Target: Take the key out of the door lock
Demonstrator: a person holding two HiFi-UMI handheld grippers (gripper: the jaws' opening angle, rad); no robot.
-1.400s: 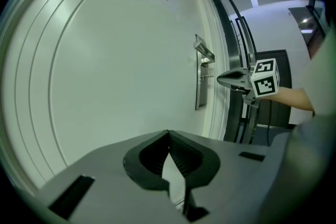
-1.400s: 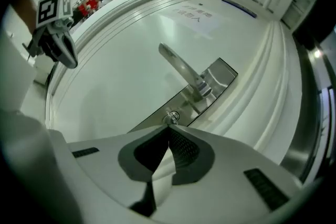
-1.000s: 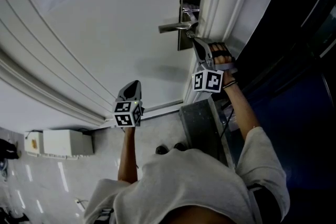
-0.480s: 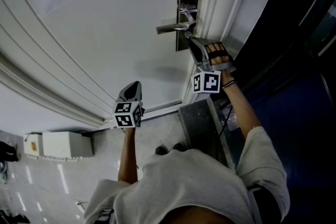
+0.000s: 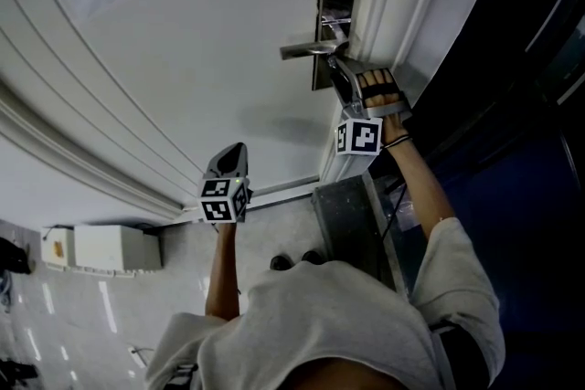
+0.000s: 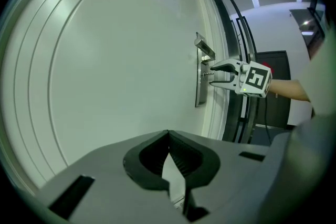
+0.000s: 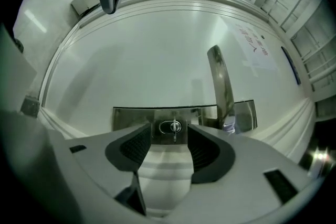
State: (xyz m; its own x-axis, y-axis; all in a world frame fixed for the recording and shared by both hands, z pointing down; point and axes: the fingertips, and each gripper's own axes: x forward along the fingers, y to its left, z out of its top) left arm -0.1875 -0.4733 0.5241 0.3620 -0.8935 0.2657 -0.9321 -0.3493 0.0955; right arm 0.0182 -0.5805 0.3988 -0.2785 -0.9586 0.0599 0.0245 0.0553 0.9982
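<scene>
White door [image 5: 183, 87] with steel lock plate [image 7: 131, 117] and lever handle [image 7: 220, 81]; left hand-held gripper [image 6: 169, 139] clenched empty, well apart from them. Right hand-held gripper [image 7: 169, 138] released, jaws opening either side of the key [image 7: 174, 128], seated in the lock plate.

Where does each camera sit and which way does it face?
Head view: on the person's head, looking at the door; shows both forearms, left claw, right claw.
Left gripper view: on the shut left claw, facing the door; shows its jaws.
Right gripper view: on the right claw, facing the lock plate; jaws opening around the key, not touching.
All three share the door handle.
</scene>
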